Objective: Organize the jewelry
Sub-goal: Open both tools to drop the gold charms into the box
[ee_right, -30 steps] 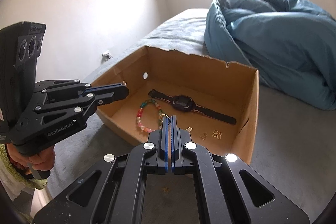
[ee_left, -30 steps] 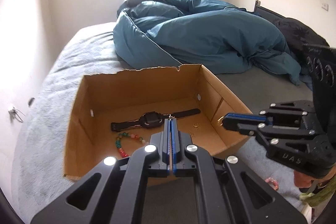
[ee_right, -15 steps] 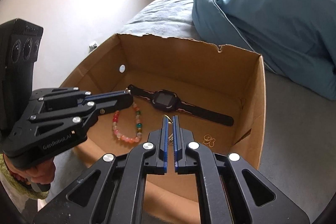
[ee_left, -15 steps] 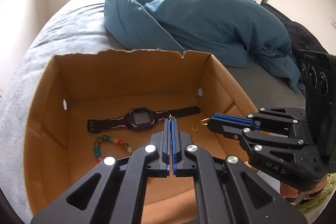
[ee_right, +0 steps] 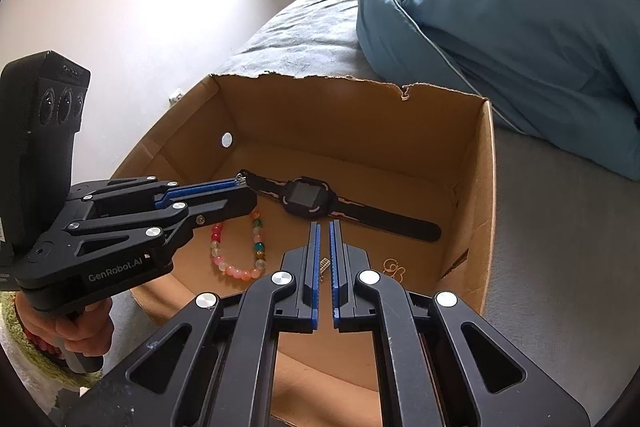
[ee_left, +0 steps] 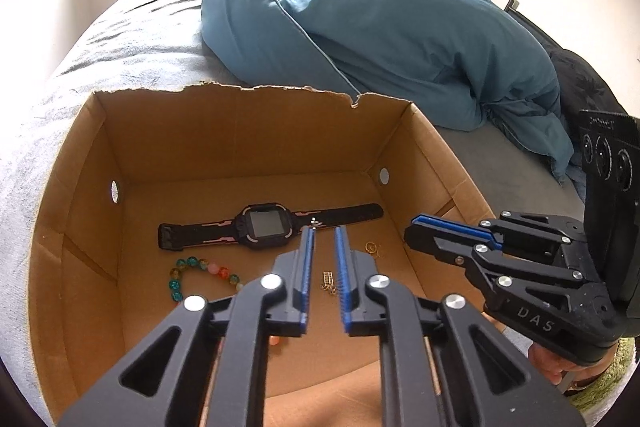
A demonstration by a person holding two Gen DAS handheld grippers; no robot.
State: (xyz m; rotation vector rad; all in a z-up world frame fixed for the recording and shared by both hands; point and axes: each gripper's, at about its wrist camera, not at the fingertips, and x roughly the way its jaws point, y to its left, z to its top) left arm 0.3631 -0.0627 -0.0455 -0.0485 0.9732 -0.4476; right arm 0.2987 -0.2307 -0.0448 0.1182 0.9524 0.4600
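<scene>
Drop step in hand. Left gripper [ee_left: 324, 231] jaws just eased apart, nothing between; small gold charm [ee_left: 328, 281] on box [ee_left: 240, 131] floor below. Right gripper [ee_right: 324, 227] slightly apart, empty. Next: back out, fetch another piece.

Both wrist views angled down, sharing box [ee_left: 240, 131]

bead bracelet [ee_left: 200, 273] partly behind left tool [ee_left: 323, 239], gold pieces [ee_right: 394, 269] too small
</scene>
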